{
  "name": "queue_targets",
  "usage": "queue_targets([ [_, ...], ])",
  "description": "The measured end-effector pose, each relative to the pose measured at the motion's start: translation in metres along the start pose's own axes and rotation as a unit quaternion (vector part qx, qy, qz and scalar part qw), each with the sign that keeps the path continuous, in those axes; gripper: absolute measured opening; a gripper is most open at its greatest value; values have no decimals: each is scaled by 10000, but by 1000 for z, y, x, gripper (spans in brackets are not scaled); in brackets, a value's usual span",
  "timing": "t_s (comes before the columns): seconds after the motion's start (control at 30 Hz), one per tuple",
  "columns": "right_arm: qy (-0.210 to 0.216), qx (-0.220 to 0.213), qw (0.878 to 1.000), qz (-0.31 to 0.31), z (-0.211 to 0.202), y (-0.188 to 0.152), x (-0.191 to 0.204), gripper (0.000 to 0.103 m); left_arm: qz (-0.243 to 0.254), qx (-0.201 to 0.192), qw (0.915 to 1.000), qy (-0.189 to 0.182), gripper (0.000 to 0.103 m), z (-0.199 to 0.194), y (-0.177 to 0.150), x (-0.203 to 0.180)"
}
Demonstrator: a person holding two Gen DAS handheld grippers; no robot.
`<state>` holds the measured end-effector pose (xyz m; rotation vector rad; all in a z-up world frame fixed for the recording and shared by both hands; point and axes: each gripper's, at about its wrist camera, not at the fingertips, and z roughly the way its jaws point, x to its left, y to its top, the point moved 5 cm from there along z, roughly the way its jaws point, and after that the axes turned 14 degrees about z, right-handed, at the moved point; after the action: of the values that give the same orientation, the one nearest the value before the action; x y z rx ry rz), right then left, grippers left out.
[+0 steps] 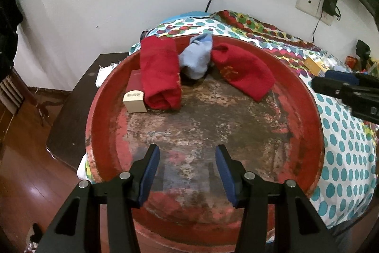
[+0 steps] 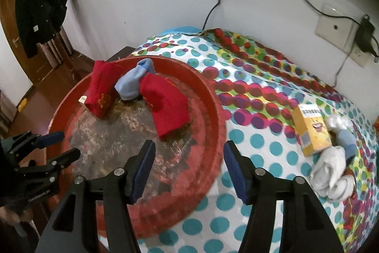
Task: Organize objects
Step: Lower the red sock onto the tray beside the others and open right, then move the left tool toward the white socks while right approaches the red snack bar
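A worn round red tray (image 1: 308, 110) (image 2: 213, 110) lies on a dotted cloth. At its far side lie a folded red sock (image 1: 160, 72) (image 2: 100, 89), a light blue sock (image 1: 196, 56) (image 2: 132, 84) and another red sock (image 1: 244, 72) (image 2: 168, 106). A small beige and red box (image 1: 135, 96) sits beside the left red sock. My left gripper (image 1: 187, 170) (image 2: 60, 146) hovers open over the tray's near part, nothing between its fingers. My right gripper (image 2: 189, 170) (image 1: 336, 84) stands open above the tray's right rim, empty.
On the dotted cloth (image 2: 260, 139) to the right lie a yellow carton (image 2: 310, 129), a white sock bundle (image 2: 331, 172) and a blue-grey sock (image 2: 345, 139). A dark side table (image 1: 78, 106) stands left of the tray. A cable and wall socket (image 2: 336, 30) are behind.
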<state>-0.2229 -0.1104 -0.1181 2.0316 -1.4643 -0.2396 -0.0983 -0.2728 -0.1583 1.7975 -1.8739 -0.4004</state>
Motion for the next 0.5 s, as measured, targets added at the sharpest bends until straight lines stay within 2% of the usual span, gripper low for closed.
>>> queue_targets([
  [0.3, -42, -203, 9997, 144, -35, -11, -29, 60, 217, 37, 9998, -19, 50, 3, 2, -18],
  [0.5, -199, -400, 9983, 379, -63, -26, -67, 60, 320, 29, 9995, 4, 50, 2, 4, -27],
])
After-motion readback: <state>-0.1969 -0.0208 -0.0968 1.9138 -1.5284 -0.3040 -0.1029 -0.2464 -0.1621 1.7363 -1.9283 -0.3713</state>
